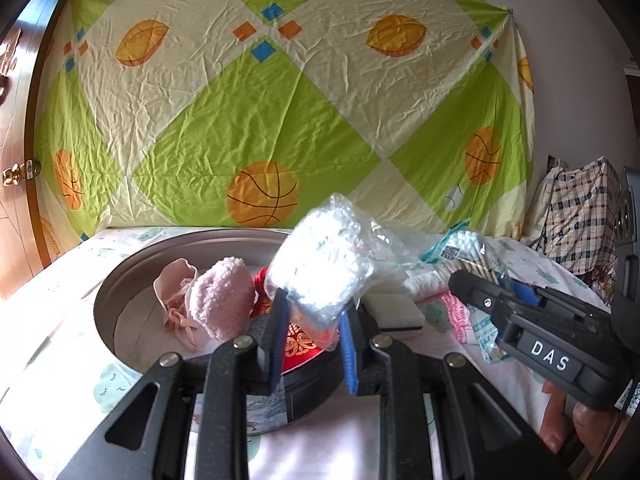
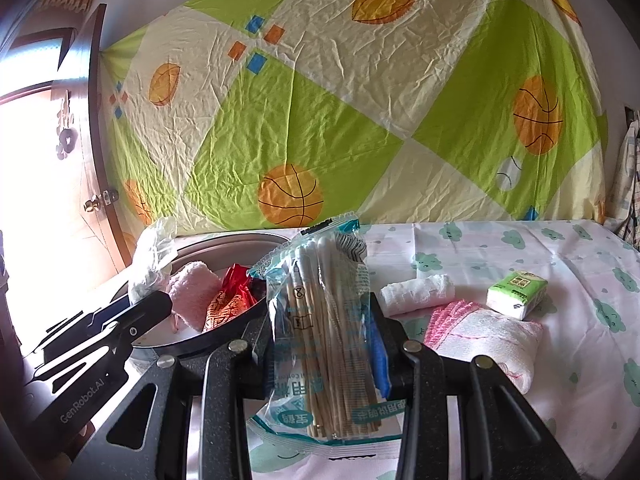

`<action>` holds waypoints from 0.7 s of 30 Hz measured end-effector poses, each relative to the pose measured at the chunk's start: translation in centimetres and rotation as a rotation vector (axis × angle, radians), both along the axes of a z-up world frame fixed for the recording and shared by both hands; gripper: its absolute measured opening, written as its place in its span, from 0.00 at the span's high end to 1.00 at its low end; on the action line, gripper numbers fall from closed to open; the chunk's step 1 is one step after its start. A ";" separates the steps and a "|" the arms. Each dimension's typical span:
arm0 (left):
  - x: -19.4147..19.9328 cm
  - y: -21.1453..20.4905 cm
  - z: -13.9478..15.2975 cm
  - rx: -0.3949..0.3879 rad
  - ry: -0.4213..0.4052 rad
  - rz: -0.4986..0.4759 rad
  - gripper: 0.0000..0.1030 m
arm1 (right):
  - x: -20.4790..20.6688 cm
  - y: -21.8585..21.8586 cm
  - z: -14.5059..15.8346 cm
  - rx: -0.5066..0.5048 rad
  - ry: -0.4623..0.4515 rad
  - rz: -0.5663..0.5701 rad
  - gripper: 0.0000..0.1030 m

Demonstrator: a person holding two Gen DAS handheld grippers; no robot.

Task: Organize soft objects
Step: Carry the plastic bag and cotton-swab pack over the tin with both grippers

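A clear plastic bag of white cotton pads [image 1: 320, 264] stands tilted above the round tray [image 1: 120, 280], which holds a fluffy pink sock [image 1: 222, 300], a pale pink cloth pouch [image 1: 174, 292] and a red-and-gold pouch [image 2: 230, 302]. A bag of wooden cotton swabs [image 2: 320, 336] stands upright, tips up, just right of the tray. On the cloud-print sheet lie a white gauze roll [image 2: 418, 294], a pink-edged folded towel [image 2: 484, 336] and a green-topped tissue pack [image 2: 516, 294], close together.

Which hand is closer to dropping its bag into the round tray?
Left. The left gripper holds its clear plastic bag over the round tray; the right gripper holds the cotton swab bag beside it.
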State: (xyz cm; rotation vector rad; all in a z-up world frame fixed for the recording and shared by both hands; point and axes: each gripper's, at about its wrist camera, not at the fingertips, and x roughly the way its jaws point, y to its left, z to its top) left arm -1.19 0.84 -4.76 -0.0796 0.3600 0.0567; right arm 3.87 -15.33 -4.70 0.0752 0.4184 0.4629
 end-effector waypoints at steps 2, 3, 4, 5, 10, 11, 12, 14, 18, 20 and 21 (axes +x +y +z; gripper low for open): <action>0.0 0.2 0.0 0.001 0.001 0.004 0.79 | 0.0 0.3 0.0 -0.003 0.001 0.004 0.62; -0.1 0.3 0.0 0.000 0.003 0.005 0.79 | 0.0 0.4 0.0 -0.003 0.001 0.005 0.62; -0.1 0.4 0.0 -0.001 0.003 0.007 0.79 | 0.0 0.5 0.0 -0.003 0.001 0.007 0.62; -0.1 0.5 0.0 -0.002 0.002 0.008 0.79 | -0.1 0.6 0.0 -0.003 0.001 0.008 0.62; -0.3 1.2 0.1 -0.007 -0.001 0.014 0.79 | 0.1 1.2 0.0 -0.008 0.003 0.021 0.62; -0.3 1.3 0.2 -0.010 -0.002 0.015 0.79 | 0.2 1.3 0.0 -0.009 0.003 0.023 0.62; -0.3 1.5 0.3 -0.012 -0.003 0.015 0.79 | 0.3 1.4 0.0 -0.010 0.002 0.024 0.62; -0.3 1.8 0.4 -0.013 -0.004 0.017 0.79 | 0.4 1.8 0.1 -0.012 0.001 0.030 0.62; -0.2 2.4 0.3 -0.014 0.005 0.023 0.79 | 0.5 2.5 0.5 -0.018 -0.007 0.042 0.62; -0.2 2.7 0.3 -0.019 0.010 0.026 0.79 | 0.6 2.9 0.6 -0.021 -0.008 0.047 0.62; -0.2 2.9 0.3 -0.022 0.013 0.028 0.79 | 0.6 3.0 0.6 -0.023 -0.008 0.050 0.62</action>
